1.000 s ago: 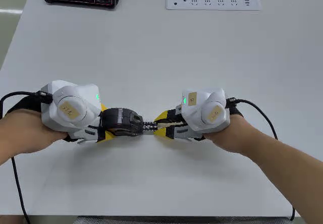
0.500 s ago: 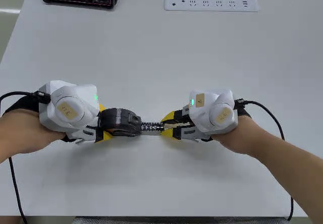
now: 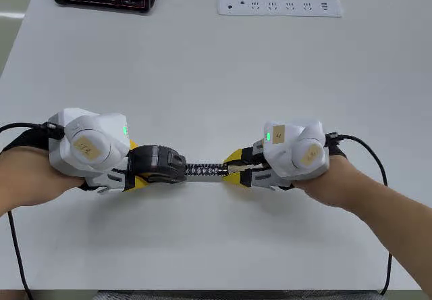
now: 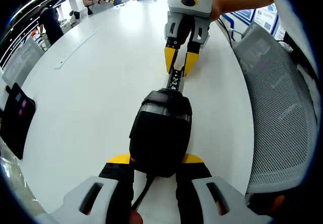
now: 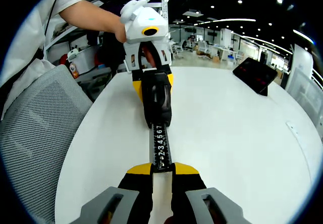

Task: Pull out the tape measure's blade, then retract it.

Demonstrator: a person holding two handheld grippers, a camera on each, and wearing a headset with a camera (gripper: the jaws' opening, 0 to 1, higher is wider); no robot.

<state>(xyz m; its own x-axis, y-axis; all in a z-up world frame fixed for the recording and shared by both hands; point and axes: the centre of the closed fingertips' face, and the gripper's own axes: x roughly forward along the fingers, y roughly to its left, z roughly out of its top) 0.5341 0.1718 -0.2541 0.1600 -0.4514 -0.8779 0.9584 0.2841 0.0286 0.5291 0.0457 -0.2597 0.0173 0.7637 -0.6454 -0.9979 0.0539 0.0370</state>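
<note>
The right tool (image 5: 162, 174) is clamped on the blade (image 5: 160, 144) tip; ahead of it, more numbered blade shows than a moment ago. Beyond, the left tool (image 5: 152, 85) pinches the tape measure case (image 5: 157, 103) on the worktop (image 5: 227, 133): pull-out is progressing, retraction pending.

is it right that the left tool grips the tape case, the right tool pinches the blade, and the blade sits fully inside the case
Not quite. The blade isn't fully inside: a short numbered stretch runs from the case to the right tool, as the right gripper view shows. The rest holds: the left tool grips the case and the right tool pinches the blade.
</note>
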